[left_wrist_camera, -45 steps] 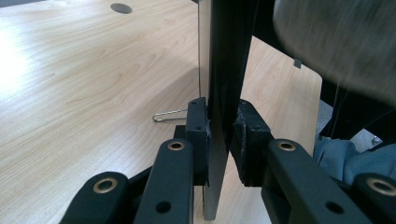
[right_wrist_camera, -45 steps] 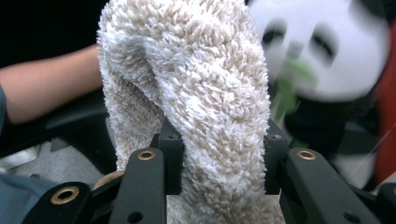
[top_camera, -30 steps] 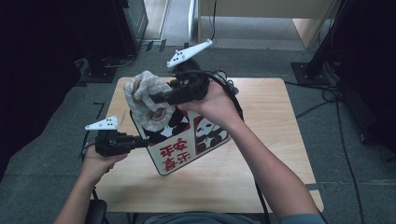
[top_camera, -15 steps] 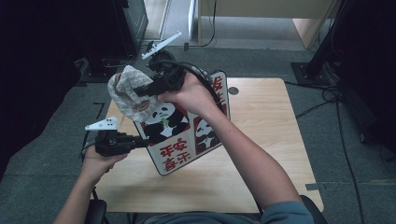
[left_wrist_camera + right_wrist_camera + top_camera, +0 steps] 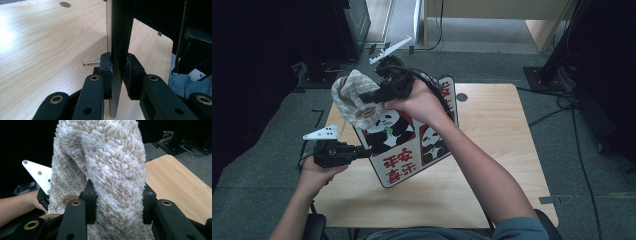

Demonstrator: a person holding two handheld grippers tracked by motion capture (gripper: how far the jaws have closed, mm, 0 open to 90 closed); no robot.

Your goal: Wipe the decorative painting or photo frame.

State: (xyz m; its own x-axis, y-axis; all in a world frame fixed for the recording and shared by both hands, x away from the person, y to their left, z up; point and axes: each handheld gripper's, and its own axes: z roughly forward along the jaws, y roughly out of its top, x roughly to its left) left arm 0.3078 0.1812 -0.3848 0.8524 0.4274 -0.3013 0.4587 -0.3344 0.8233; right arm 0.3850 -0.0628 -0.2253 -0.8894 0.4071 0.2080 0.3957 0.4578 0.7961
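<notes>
In the high view, the left gripper is clamping the near-left edge of a panda-printed board, which is standing tilted on the worktop toward its left edge. The right gripper is carrying a fluffy cloth above the board's far-left top corner, so the cloth is hanging just off the printed face, up and to the far side of the left gripper. The board's long axis is running from the near-left of the worktop toward its far edge, and the right hand is the nearer one to that face; wiping would likely mean bringing the cloth down along it.

In the left gripper view, the jaws are pressing tight on the thin edge of the board, one on each face, with the worktop lying beneath.

In the right gripper view, the jaws are closing around a thick fold of the cloth, which is bulging out between and above them.
</notes>
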